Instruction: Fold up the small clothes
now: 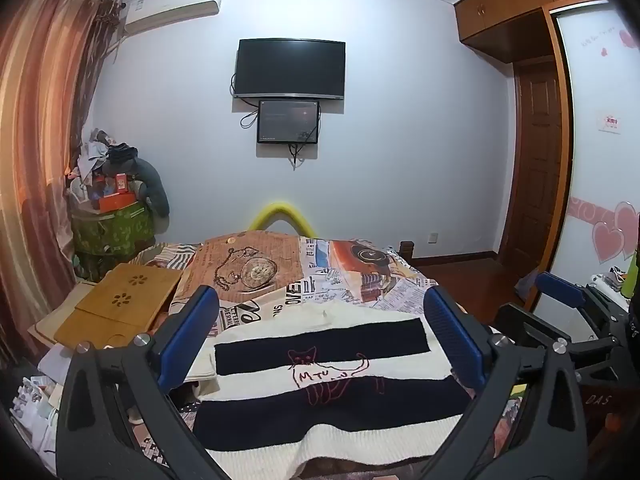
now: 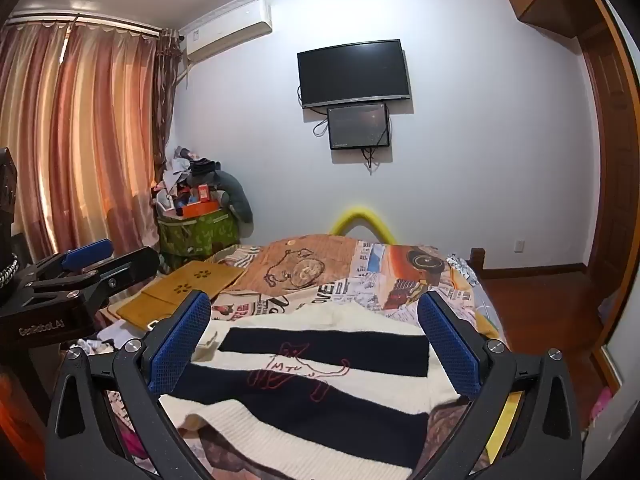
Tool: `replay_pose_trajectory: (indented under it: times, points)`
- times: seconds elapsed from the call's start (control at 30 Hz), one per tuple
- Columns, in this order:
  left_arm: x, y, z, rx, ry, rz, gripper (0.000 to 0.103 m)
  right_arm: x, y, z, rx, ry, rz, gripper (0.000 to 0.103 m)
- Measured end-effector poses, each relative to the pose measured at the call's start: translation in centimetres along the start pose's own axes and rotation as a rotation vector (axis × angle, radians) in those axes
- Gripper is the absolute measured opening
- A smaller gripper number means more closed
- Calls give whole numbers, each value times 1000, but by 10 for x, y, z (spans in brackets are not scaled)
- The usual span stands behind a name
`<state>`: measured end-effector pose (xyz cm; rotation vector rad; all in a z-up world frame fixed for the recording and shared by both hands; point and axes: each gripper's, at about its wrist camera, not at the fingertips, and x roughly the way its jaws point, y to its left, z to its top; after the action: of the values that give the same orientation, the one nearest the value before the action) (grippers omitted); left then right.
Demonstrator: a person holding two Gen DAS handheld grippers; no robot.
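A small knitted sweater (image 1: pixel 320 364) with cream and black stripes and a red cat outline lies flat on the bed; it also shows in the right wrist view (image 2: pixel 312 376). My left gripper (image 1: pixel 320 332) is open and empty, held above the sweater with its blue-padded fingers (image 1: pixel 188 332) wide apart. My right gripper (image 2: pixel 316 336) is open and empty too, held above the same sweater. The right gripper shows at the right edge of the left wrist view (image 1: pixel 560 292). The left gripper shows at the left edge of the right wrist view (image 2: pixel 88 260).
The bed has a printed patchwork cover (image 1: pixel 280 268). A wooden lap tray (image 1: pixel 124 300) lies at the bed's left. A green basket piled with items (image 1: pixel 112 224) stands by the curtains (image 1: pixel 36 140). A TV (image 1: pixel 290 69) hangs on the far wall. Wooden floor and a door (image 1: pixel 536 168) are at right.
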<state>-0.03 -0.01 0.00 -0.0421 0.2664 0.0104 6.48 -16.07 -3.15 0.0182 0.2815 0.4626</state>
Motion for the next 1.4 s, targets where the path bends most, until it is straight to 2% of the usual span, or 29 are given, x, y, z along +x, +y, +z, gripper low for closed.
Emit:
replay_pose_trajectory:
  times: [0.47,1.4]
  points:
    - [0,-4,0,-1,14,7,103,6,-1,-12,3,12,-14,103]
    - [5,-2,1,-10,17,15,103,4,-7,-4,20,21,-28,103]
